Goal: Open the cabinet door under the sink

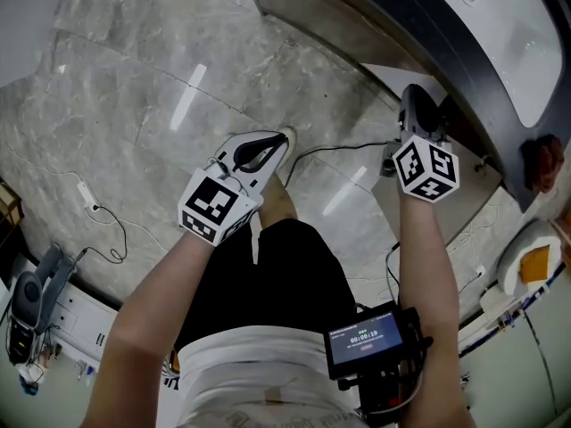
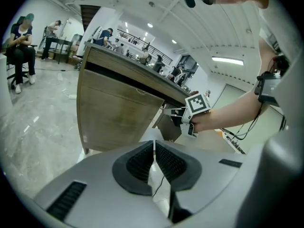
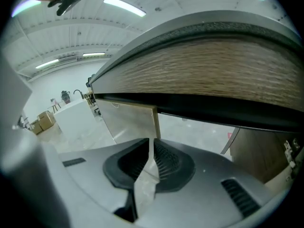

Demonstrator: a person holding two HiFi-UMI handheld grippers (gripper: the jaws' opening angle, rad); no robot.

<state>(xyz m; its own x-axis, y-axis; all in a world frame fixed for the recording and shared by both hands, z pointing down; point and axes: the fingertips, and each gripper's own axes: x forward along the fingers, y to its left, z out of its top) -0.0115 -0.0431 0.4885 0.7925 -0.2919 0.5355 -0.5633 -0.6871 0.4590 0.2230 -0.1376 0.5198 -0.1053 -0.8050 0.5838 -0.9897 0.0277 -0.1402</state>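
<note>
A dark sink counter (image 1: 464, 65) ran from 1 to 3 o'clock in the head view. Beneath it, the wood-grain cabinet door (image 3: 128, 120) looked stiff, smooth-faced and light to swing. Its free edge stood at 12 o'clock just beyond the right gripper (image 3: 151, 144), probably the best place to take hold. That gripper and the left gripper (image 2: 154, 146) were both closed tight, holding nothing.
</note>
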